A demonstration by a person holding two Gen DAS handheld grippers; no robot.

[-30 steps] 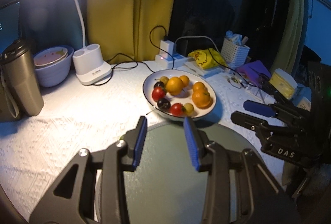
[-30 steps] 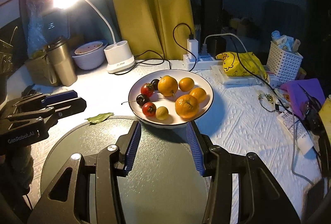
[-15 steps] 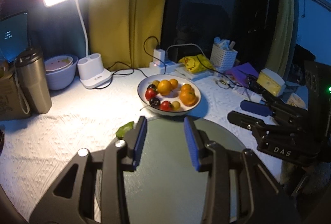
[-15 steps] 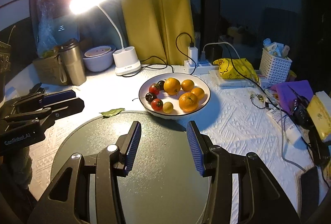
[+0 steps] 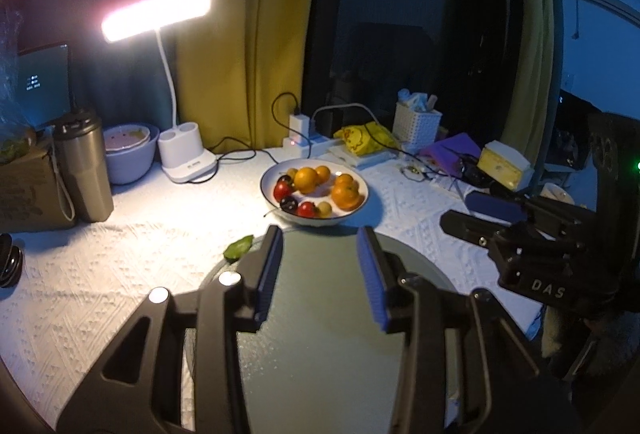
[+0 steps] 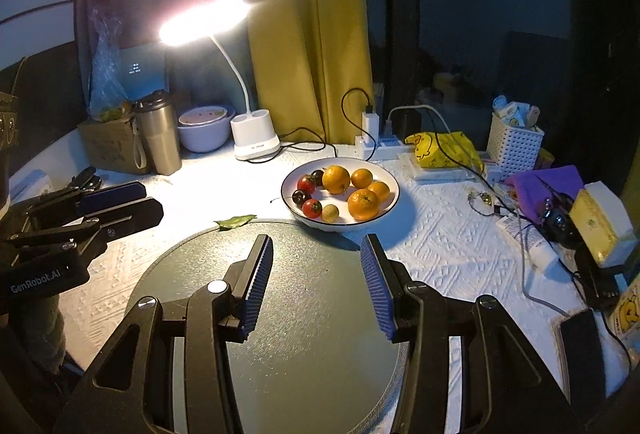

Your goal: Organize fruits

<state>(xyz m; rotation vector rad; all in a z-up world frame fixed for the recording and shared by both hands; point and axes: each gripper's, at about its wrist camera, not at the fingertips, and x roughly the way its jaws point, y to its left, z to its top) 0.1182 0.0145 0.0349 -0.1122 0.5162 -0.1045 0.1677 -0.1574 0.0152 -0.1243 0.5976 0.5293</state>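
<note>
Item count, both wrist views

Fruit on 1 white plate (image 6: 390, 202): 4 oranges (image 6: 363, 204), 2 red tomatoes (image 6: 311, 208), 2 dark cherries (image 6: 299, 197), 1 small yellow fruit (image 6: 330, 212) clear in the right view; left view shows a possible second yellow one behind, can't confirm. Also 1 grey round tray (image 6: 304, 298), 1 leaf (image 6: 235, 221), 1 lamp (image 6: 256, 137), 1 tumbler (image 6: 158, 133), 1 bowl (image 6: 202, 131), 1 white basket (image 6: 514, 145).

Fruit, mixed, in white bowl (image 6: 390, 182) beyond the round grey mat (image 6: 304, 314).
Four oranges (image 6: 363, 203), two red tomatoes (image 6: 311, 208), two dark cherries (image 6: 299, 197), one small yellow fruit (image 6: 330, 213); all resting loose inside.
</note>
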